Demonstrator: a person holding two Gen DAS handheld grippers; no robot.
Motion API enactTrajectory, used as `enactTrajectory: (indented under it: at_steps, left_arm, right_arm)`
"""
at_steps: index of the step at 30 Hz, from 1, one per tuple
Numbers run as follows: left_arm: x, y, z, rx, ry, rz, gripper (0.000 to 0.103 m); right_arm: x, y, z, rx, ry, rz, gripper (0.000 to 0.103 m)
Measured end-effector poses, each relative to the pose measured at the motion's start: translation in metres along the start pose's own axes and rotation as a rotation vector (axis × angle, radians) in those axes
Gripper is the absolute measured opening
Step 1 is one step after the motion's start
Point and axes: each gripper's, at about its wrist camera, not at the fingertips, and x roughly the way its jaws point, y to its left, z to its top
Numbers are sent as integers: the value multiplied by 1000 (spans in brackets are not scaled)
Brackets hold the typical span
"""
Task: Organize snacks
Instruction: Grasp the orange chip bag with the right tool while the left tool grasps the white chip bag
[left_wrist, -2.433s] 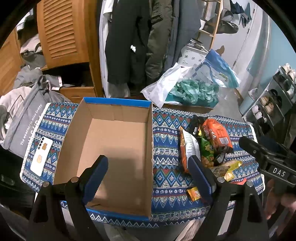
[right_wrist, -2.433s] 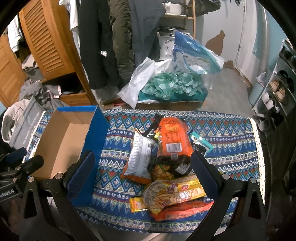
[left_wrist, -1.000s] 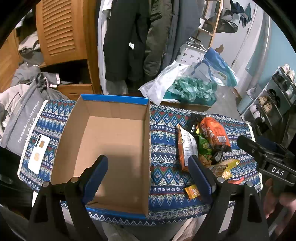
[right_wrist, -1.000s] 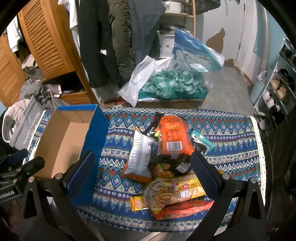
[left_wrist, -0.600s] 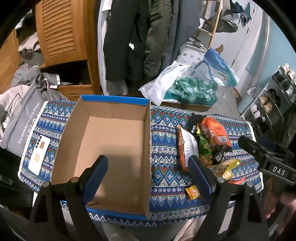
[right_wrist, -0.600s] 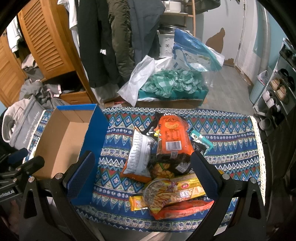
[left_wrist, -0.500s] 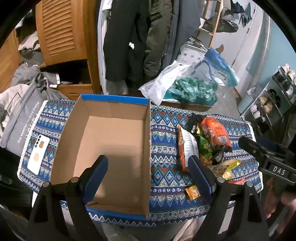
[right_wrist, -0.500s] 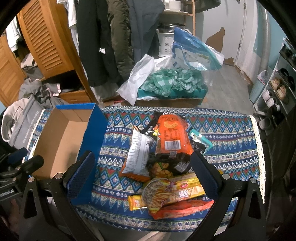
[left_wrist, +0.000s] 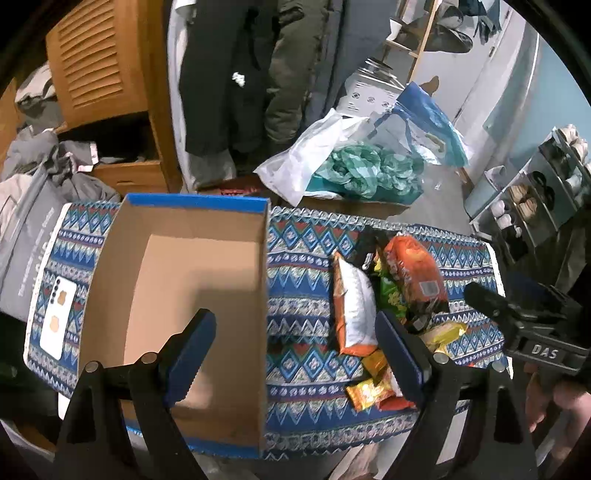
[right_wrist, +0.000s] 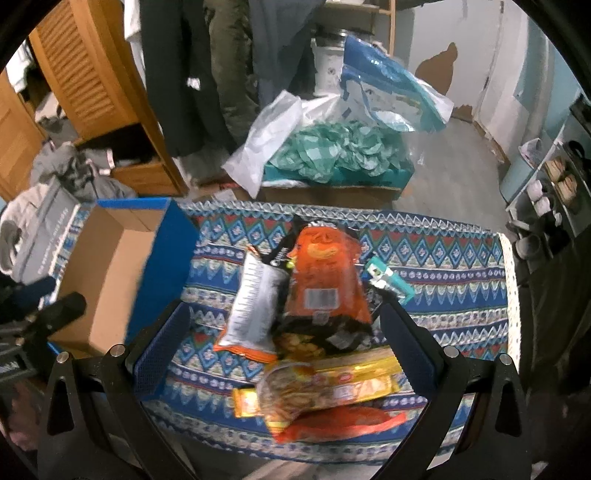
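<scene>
Blurred snack pile (right_wrist: 314, 325) partly hidden between wide-spread, empty right tool (right_wrist: 284, 343); left tool (left_wrist: 295, 354) likewise.

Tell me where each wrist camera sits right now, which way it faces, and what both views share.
Left wrist: above the table's near edge, looking down into the empty cardboard box; open left gripper, right gripper's body and a hand show.
Right wrist: over the snack pile, facing the room; open right gripper shows.
Shared: box, snacks, patterned cloth, teal bag.
</scene>
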Motion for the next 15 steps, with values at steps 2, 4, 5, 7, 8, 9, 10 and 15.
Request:
enactTrajectory:
  at_steps: [2, 4, 5, 7, 8, 9, 10, 15]
  left_arm:
    - [10, -6, 8, -2, 30, -8, 89]
    - [21, -12, 16, -2, 58, -21, 89]
    - [30, -16, 20, -1, 82, -23, 89]
    - [45, -22, 27, -7, 115, -17, 89]
    - [50, -24, 30, -6, 120, -16, 89]
    - [57, -26, 33, -8, 125, -6, 89]
    - [64, -28, 36, -9, 128, -2, 89]
    - [92, -38, 43, 4, 176, -9, 89]
  right_arm:
    - [8, -8, 7, 7, 26, -9, 101]
    - [19, -15, 14, 10, 61, -11, 101]
    - [23, -18, 18, 9, 73, -13, 101]
    - [35, -22, 28, -8, 101, -21, 101]
    - [41, -24, 31, -15, 113, -23, 101]
    - [47, -26, 35, -16, 128, -18, 101]
    - [53, -28, 37, -15, 142, -12, 101]
    - [89, -44, 47, 22, 208, -10, 101]
